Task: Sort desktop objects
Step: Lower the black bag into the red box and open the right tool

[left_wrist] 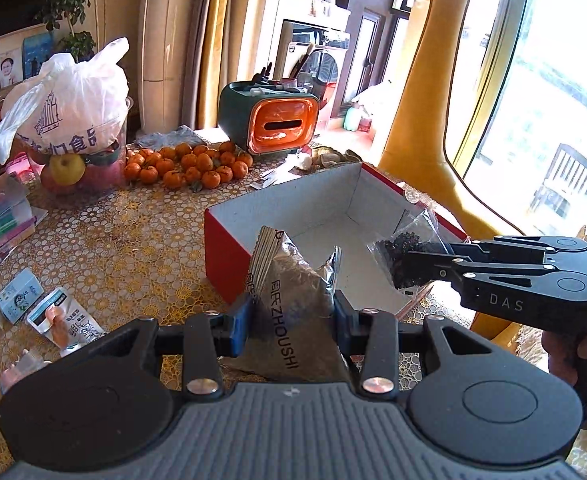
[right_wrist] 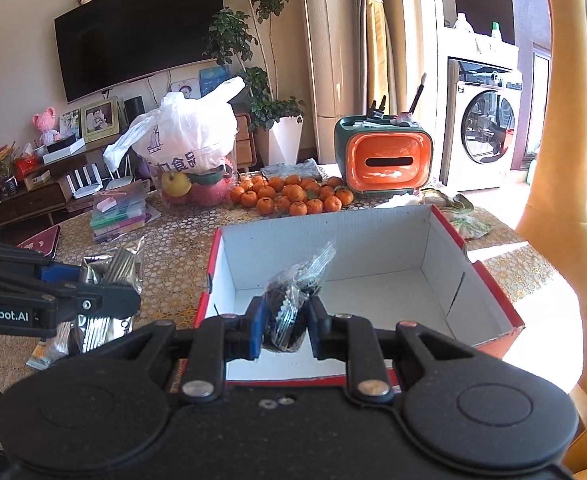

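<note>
Right up against the left wrist lens, the left gripper (left_wrist: 293, 312) has its jaws closed most of the way on a silver foil pouch (left_wrist: 293, 292) with ZHOUSHI printed down it, pinched by its lower half, the crimped top sticking up past the fingertips. Just beyond those jaws sits the red cardboard box (left_wrist: 223, 248), open top, white inside.

Over on the right wrist view, the right gripper (right_wrist: 283, 320) is clamped on a small clear bag of dark bits (right_wrist: 293, 300), jaws nearly together with the bag squeezed between the blue pads. It hangs over the near end of the box, above the white floor, not touching it as far as I can tell; the fisheye makes height hard to judge.

Left of the left jaws, a couple of small sachets (left_wrist: 49, 316) lie flat on the yellow patterned tablecloth (left_wrist: 133, 248). Further ahead of both jaws: a pile of mandarins (left_wrist: 189, 164), an orange-fronted tissue holder (left_wrist: 277, 124), and a white plastic bag (left_wrist: 65, 100) over a tub of apples.
</note>
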Demonstrator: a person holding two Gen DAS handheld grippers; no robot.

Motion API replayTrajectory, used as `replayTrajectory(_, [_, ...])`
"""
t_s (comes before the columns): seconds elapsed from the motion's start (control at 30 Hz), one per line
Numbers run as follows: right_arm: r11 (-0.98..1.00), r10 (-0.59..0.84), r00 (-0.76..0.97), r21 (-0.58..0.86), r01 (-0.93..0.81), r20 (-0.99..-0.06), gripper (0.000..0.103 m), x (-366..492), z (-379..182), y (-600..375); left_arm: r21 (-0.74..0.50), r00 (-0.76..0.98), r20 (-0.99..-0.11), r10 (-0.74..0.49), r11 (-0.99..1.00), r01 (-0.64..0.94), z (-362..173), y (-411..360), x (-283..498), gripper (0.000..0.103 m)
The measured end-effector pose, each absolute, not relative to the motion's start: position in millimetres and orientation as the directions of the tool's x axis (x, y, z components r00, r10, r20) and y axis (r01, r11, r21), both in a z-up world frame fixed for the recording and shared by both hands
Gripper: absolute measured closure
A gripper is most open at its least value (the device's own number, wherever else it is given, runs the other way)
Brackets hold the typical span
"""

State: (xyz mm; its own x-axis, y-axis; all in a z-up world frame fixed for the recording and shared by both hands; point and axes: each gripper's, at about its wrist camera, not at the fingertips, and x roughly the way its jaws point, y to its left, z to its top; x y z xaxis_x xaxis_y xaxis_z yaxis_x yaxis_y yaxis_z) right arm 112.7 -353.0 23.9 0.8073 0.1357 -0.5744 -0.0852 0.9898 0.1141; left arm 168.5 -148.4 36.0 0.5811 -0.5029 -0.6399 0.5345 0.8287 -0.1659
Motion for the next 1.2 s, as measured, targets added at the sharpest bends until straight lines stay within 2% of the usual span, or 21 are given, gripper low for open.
replayTrajectory(0.63, [0.997,0.073,0.763,0.062,-0.043,-0.642,0.081,150.0,-3.3,-403.0,-0.143,0.523,-0.682,-0.512,0.794,0.591,13.4,-232.6,219.8,0.064])
replayTrajectory(1.2, [0.996,0.085,0.635,0.040,-0.086,-0.768,0.081,202.8,-44.5,-425.4,-0.068,0.476,-0.772,-0.422,0.799,0.598,-32.7,-276.0,270.2,0.064])
